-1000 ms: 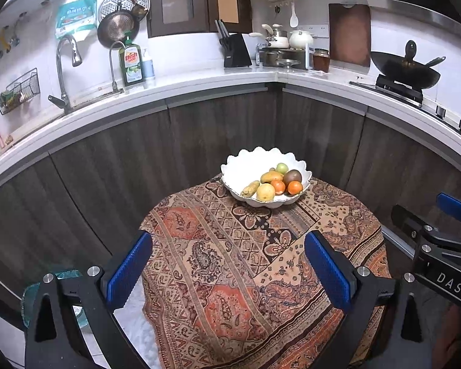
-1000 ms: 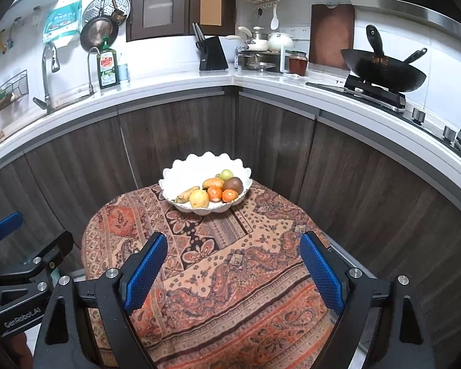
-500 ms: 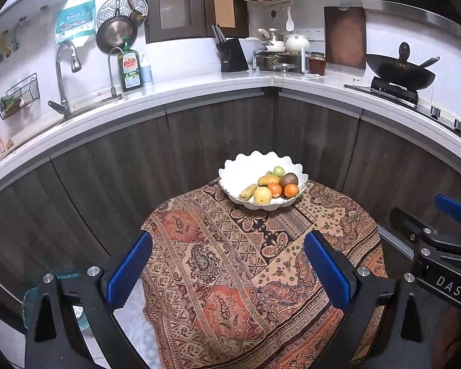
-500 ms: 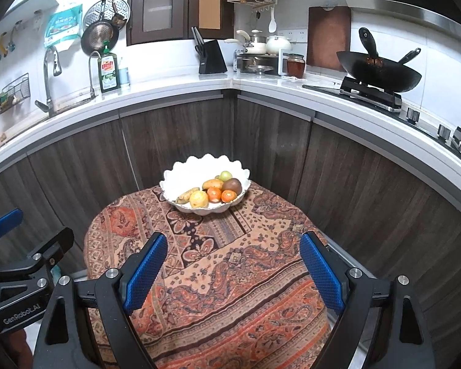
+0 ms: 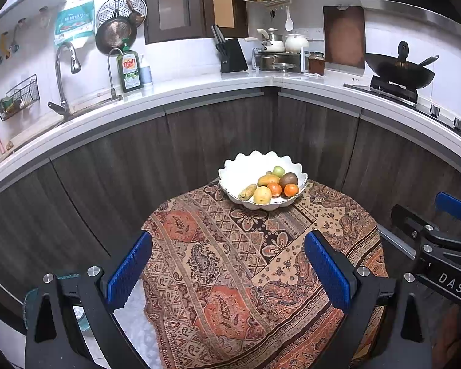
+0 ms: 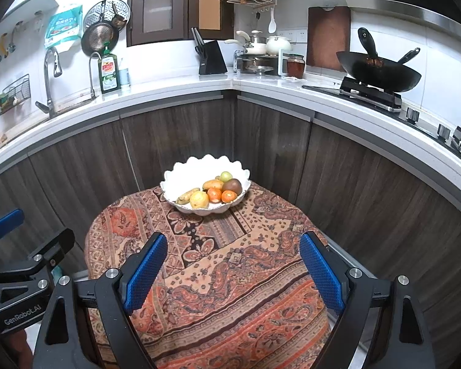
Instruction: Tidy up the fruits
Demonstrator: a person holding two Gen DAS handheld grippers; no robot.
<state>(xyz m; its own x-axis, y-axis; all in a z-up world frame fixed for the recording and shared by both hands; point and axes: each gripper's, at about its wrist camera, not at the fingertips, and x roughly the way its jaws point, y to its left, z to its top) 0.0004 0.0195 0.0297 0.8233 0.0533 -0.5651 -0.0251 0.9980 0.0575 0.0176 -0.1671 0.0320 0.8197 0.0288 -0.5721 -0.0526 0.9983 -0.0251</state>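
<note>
Fruits [image 5: 269,186] fill the right half of a scalloped white bowl [image 5: 246,169] at the far edge of a paisley-draped tabletop [image 5: 230,261], well ahead of both claws. Left claw [image 5: 227,272] hangs spread and empty over the near cloth; right claw [image 6: 233,272], beside it, is likewise spread wide, gripping nothing.

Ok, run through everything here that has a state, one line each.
Left gripper: open, empty.
Right gripper: open, empty.
White bowl: upright on the cloth, fruit inside.
Patterned cloth: draped over the table.
Faucet: no water visibly running.
Wok: sitting on the stove.
</note>
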